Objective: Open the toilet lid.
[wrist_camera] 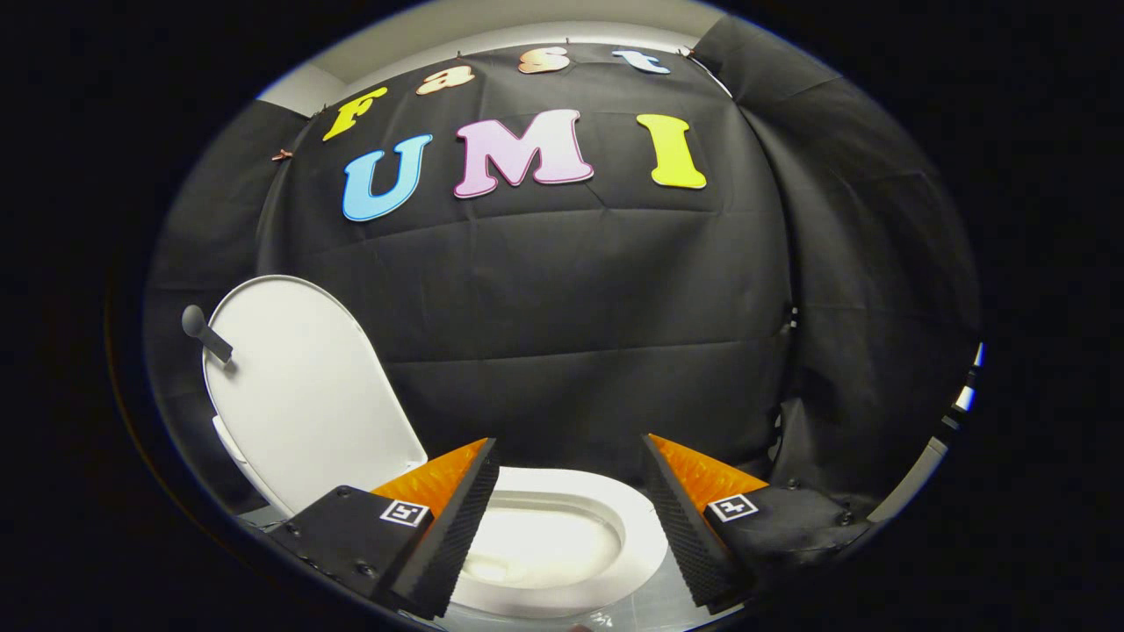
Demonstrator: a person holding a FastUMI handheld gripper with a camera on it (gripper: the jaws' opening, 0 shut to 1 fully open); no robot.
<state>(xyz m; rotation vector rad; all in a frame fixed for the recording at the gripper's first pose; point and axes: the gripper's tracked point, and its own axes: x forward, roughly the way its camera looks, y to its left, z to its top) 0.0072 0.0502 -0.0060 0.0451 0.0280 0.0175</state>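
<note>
Gripper (569, 518) spread wide, holding nothing, above the toilet bowl (562, 544). Lid (307, 395) already raised, off beyond the left finger, with a small handle (204, 332) sticking out. Could drop shut again if not past balance or if knocked on withdrawal.

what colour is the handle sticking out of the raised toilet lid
Dark grey, nearly black, with a rounded knob end. The handle shows best in the gripper view, on the white lid.
</note>
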